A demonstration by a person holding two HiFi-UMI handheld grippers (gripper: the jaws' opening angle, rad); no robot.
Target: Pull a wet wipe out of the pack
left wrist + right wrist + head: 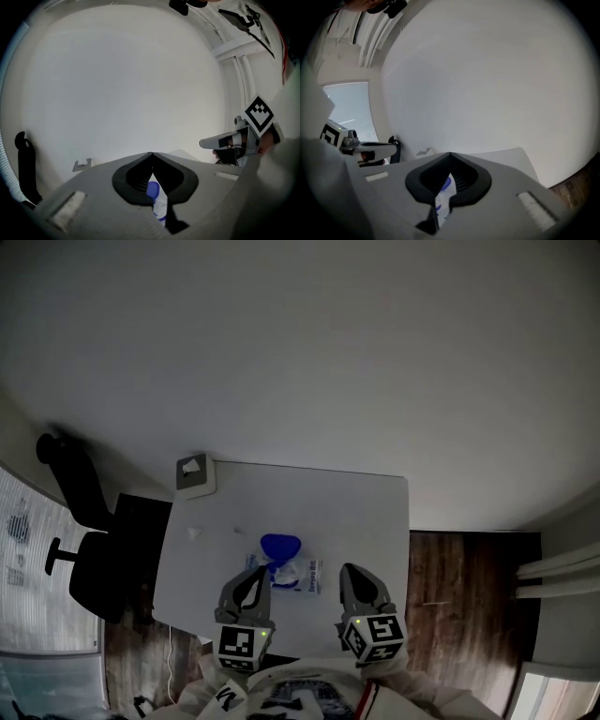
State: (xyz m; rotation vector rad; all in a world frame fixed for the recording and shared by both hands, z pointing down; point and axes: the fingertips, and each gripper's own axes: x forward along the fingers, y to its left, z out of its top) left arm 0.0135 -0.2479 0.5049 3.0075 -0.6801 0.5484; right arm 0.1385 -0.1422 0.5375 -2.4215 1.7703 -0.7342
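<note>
The white tabletop [375, 512] is bordered by wooden floor on its right, and a black office chair [89, 549] is set off its left edge. The left gripper [257, 572] and the right gripper [349, 570] are held over the near edge, each with its jaws brought together at the tips and nothing clamped between them. The wet wipe pack [298, 576] lies flat between the two, closer to the left gripper, with its blue lid [279, 546] at the far end; whether that lid is open cannot be told. Such a light pack is likely to be lifted or dragged towards the near edge if a wipe is pulled while the pack is not pinned, and several wipes could be drawn out together. Ample bare room is left on the far half, where only a small grey holder [194, 474] at the far left corner and a white scrap [194, 532] are found.
</note>
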